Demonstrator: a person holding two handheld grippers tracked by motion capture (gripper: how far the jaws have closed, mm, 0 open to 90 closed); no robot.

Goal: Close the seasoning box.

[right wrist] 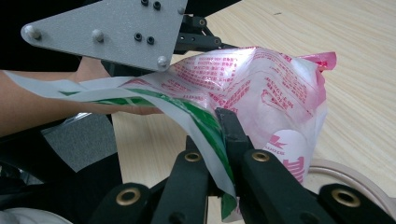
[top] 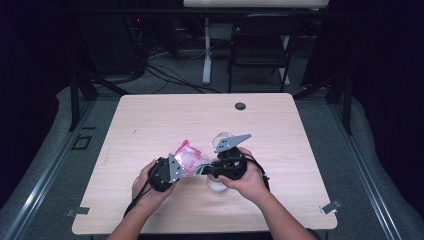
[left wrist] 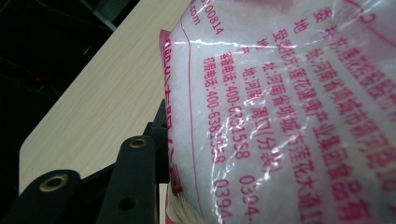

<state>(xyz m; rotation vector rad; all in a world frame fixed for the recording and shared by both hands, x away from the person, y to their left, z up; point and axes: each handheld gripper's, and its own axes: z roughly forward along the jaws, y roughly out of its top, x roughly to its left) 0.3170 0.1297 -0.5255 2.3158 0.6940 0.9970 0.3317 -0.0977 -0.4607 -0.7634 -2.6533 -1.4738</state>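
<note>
Clear plastic printed in pink — a bag [top: 190,159] of white grains — hangs just above the worktop [top: 150,120], held up between the two tongs near the front edge. Left tongs [top: 176,169] grip the bag from its left side, jaws partly closed on the full body; in the left gripper view the bag [left wrist: 289,107] presses against the one black jaw that shows. Right tongs [top: 202,170] are pinched tight on a white-and-green strip [right wrist: 205,126] at the bag's edge — the strip passes straight between its two black jaws. Below the bag, partly hidden, sits a round clear container [top: 217,185], whose rim [right wrist: 345,172] curves beside the right jaw.
</note>
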